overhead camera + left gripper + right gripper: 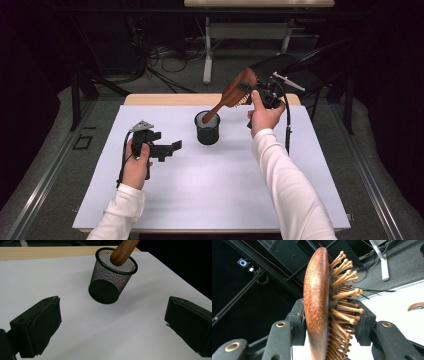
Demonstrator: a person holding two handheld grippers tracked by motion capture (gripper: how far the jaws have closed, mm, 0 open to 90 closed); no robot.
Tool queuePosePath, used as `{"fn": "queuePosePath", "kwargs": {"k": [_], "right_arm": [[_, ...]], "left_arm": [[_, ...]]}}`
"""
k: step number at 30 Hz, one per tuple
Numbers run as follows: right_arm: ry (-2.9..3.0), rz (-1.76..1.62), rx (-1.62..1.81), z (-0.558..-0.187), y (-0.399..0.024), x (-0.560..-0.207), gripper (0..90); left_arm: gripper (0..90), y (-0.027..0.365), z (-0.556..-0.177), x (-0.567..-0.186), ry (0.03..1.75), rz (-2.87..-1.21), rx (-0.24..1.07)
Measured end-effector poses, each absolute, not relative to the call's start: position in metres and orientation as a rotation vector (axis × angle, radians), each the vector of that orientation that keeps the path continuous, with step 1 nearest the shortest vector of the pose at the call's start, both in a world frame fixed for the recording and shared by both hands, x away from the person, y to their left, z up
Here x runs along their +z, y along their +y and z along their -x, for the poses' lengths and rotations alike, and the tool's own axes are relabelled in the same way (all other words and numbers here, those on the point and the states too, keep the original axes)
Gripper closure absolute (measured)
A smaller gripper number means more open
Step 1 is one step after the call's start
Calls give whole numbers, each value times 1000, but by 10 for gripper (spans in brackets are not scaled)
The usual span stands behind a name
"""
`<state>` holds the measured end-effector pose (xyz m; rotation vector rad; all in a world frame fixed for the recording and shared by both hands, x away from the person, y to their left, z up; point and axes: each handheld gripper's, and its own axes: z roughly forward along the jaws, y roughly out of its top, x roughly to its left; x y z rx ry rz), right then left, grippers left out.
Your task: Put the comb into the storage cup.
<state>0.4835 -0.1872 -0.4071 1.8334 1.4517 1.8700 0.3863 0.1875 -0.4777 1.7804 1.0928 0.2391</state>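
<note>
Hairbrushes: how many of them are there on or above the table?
1. The wooden hairbrush is clamped at its head by the right gripper, its handle end dipping into the mesh cup. Nothing else seems to be inside the cup.

The hairbrush [235, 95] handle's tip is hidden inside the mesh cup [207, 134].

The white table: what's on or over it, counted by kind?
Wooden hairbrush: 1
Black mesh cup: 1
Hand-held grippers: 2, the left gripper and the right gripper
Total: 4
</note>
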Motion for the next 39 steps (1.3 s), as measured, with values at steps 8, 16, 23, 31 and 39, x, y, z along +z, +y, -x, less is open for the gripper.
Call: {"fn": "queuePosePath", "kwargs": {"k": [8,16,23,31,39], "right_arm": [[1472,-1836,1847,-487,-181,-412,524],[1505,-1837,1827,-489,-173,-418,524],[1516,-1827,1815,-490,-169,-421,523],[1534,-1833,1799,-491,-166,-426,523],[1540,-1830,1790,-492,-162,-432,523]], "left_arm": [[9,188,-386,-478,1092,-1779,237],[9,188,-386,-478,1091,-1781,236],[9,188,-386,-478,1092,-1781,236],[9,188,-387,-478,1092,-1782,236],[9,189,-387,-478,1094,-1783,237]]}}
